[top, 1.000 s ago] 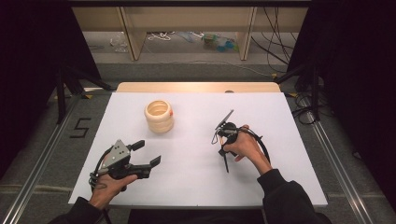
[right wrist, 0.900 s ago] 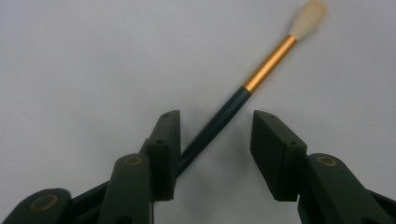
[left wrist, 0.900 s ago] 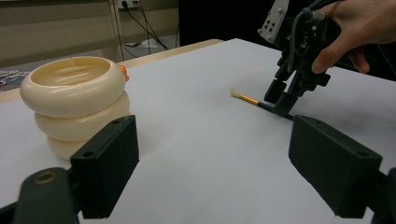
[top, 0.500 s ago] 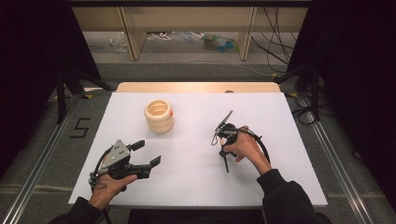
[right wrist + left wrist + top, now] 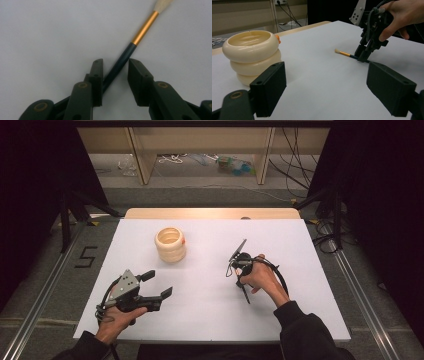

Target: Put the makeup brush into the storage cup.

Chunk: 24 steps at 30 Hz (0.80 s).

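Observation:
A thin brush (image 5: pixel 145 27) with a dark handle, gold ferrule and pale bristles lies flat on the white table. My right gripper (image 5: pixel 113 62) points down over it with the handle (image 5: pixel 344 53) between its jaws. The jaws have just been closing. The handle lies against one jaw and a gap remains at the other. From above, a hand holds this gripper (image 5: pixel 236 271) right of centre, and the handle's end (image 5: pixel 245 296) sticks out toward the front. My left gripper (image 5: pixel 159 284) is held open at the front left, nothing between its jaws (image 5: pixel 325 80).
A cream ribbed pot (image 5: pixel 170 245) stands upright at the back left of the white table top (image 5: pixel 210 320), ahead of the left gripper (image 5: pixel 250 55). Cables trail from both grippers. Dark stands and floor rails flank the table.
Both hands, the pot and the brush stay where they were in the high view.

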Each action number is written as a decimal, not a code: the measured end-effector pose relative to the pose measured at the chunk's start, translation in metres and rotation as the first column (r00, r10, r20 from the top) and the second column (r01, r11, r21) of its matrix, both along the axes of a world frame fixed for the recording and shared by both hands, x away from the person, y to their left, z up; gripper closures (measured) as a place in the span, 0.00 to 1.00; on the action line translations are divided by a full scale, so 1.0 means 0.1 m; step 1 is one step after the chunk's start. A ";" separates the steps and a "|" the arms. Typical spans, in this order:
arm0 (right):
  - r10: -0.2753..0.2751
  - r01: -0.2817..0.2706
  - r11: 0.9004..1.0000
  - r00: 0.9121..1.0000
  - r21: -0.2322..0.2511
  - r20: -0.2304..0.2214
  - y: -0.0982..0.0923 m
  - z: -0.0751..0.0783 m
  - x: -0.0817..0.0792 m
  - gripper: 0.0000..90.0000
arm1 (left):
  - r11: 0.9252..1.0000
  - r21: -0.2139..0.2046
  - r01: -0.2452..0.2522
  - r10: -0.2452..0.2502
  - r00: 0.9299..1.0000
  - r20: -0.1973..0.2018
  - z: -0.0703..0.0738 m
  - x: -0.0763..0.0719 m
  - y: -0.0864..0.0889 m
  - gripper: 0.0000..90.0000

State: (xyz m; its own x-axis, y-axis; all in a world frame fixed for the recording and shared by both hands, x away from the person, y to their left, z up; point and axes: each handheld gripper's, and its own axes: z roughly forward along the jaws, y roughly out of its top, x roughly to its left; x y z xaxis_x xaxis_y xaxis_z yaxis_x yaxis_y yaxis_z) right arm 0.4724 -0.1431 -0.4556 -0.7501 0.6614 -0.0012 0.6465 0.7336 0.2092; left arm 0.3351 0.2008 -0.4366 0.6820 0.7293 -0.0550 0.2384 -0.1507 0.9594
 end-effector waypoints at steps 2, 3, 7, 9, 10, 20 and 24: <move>0.004 -0.004 1.000 1.000 -0.022 -0.006 0.02 0.01 0.00 0.75 | 1.000 -0.001 0.000 0.000 1.000 0.000 0.00 0.00 0.00 0.18; 0.004 -0.004 1.000 1.000 -0.023 -0.006 0.03 0.01 0.00 0.75 | 1.000 -0.002 -0.001 0.001 1.000 0.000 0.00 0.00 0.00 0.18; 0.021 -0.022 0.999 1.000 -0.036 -0.016 0.04 0.01 0.02 0.76 | 1.000 -0.001 0.000 0.000 1.000 0.000 0.00 0.00 0.00 0.18; 0.013 -0.014 0.999 1.000 -0.035 -0.022 0.05 0.01 0.02 0.77 | 1.000 -0.001 0.000 0.000 1.000 0.000 0.00 0.00 0.00 0.18; 0.013 -0.014 0.999 1.000 -0.035 -0.022 0.05 0.01 0.02 0.77 | 1.000 -0.001 0.000 0.000 1.000 0.000 0.00 0.00 0.00 0.18; 0.020 -0.021 0.999 0.999 -0.048 -0.033 0.04 0.01 0.07 0.84 | 1.000 0.000 0.001 -0.001 1.000 -0.001 0.00 0.00 0.00 0.18; -0.001 -0.001 0.998 0.999 -0.059 -0.040 0.06 0.02 0.07 0.87 | 1.000 0.000 0.001 -0.001 1.000 -0.001 0.00 0.00 0.00 0.18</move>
